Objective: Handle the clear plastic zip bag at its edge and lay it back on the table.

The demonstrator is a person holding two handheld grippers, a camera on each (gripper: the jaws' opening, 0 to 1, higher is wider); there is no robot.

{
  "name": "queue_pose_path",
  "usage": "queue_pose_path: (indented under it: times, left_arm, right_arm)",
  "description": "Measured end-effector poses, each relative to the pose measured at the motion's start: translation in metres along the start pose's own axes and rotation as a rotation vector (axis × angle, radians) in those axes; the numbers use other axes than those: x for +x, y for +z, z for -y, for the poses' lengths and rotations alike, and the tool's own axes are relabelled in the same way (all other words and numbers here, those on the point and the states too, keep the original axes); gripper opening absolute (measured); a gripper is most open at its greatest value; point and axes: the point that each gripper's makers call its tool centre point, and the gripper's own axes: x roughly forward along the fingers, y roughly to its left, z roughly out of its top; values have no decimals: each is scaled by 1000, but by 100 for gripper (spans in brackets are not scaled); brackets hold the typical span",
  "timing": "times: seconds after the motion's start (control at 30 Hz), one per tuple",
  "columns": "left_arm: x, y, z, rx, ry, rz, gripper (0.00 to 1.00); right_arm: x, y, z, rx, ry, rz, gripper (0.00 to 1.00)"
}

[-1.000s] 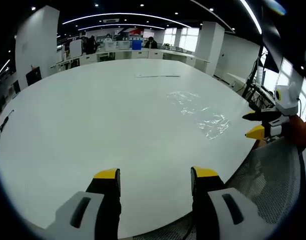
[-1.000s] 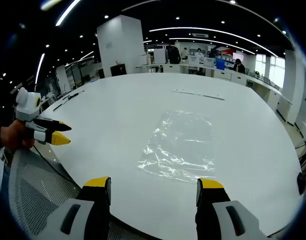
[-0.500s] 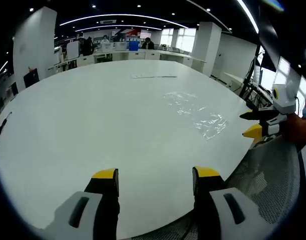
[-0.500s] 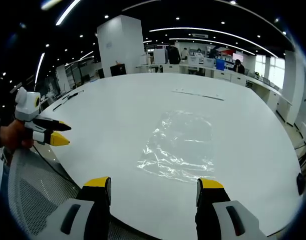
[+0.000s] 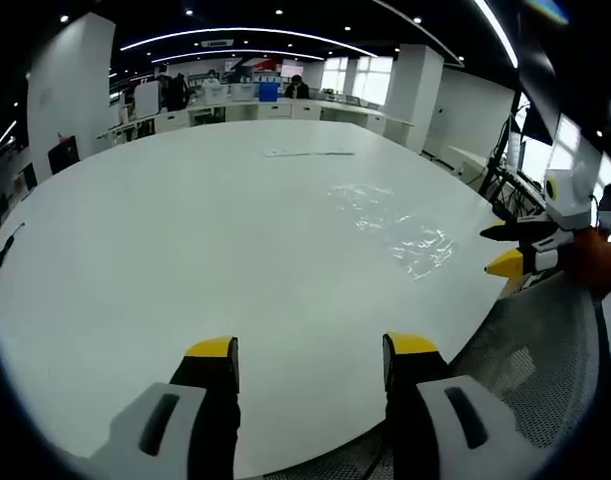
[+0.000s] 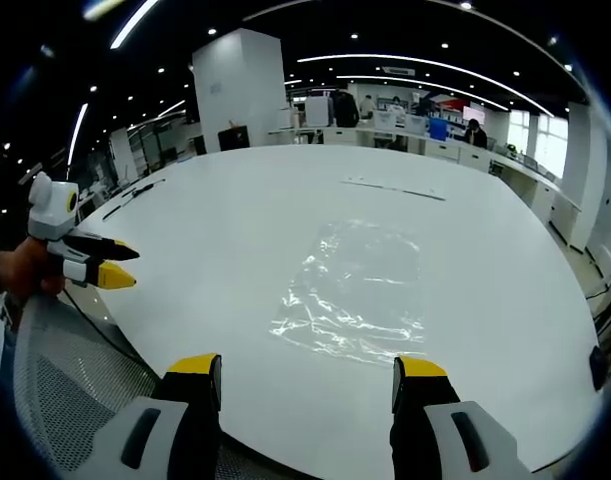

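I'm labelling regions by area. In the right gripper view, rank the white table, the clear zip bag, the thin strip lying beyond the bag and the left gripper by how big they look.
1. white table
2. clear zip bag
3. and 4. unsure: left gripper and thin strip look alike in area; the strip lies farther off, so the fisheye shrinks it.

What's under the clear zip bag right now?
Only the white table shows through the clear zip bag, which lies flat on it. Glare and wrinkles hide small patches, so nothing more can be confirmed there.
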Motion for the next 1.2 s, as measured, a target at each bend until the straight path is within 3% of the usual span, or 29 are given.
queue_pose_path:
  times: [1.2]
  left_arm:
    - [4,-4,-4,1,1,-10,54]
  right_arm:
    - [2,-2,2,-1,-2,-5,68]
